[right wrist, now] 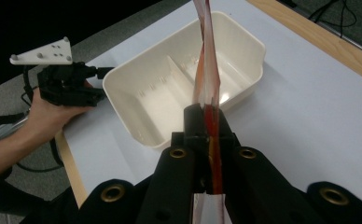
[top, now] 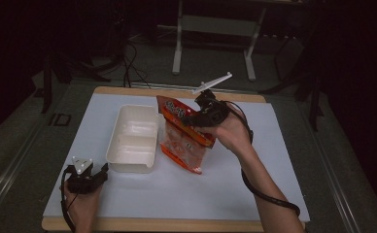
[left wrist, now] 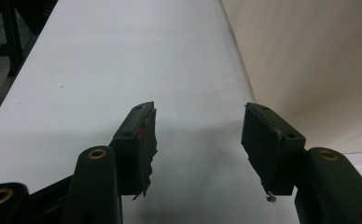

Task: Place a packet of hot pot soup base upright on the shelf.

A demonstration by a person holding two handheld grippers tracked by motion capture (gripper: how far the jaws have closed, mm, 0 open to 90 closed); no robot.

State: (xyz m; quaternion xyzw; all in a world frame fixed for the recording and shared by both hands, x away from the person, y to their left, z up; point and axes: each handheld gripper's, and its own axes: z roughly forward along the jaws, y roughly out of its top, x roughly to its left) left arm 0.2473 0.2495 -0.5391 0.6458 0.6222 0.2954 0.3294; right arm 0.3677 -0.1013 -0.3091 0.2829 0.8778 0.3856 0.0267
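An orange-red snack bag [top: 184, 138] hangs over the white table, just right of a cream two-compartment tray [top: 132, 138]. My right gripper [top: 189, 119] is shut on the bag's upper edge; in the right gripper view the bag's thin edge [right wrist: 208, 70] rises from between the closed pads [right wrist: 209, 126], with the tray [right wrist: 179, 88] beyond. My left gripper [top: 101, 171] rests on the table near the tray's front left corner. In the left gripper view its jaws stand apart [left wrist: 198, 135] with nothing between them, beside the tray's wall [left wrist: 319, 70].
The white board [top: 177, 194] lies on a wooden table whose edge [top: 177, 224] shows in front. Cables trail from both grippers. A metal table frame [top: 215, 29] stands on the floor behind. The surroundings are dark.
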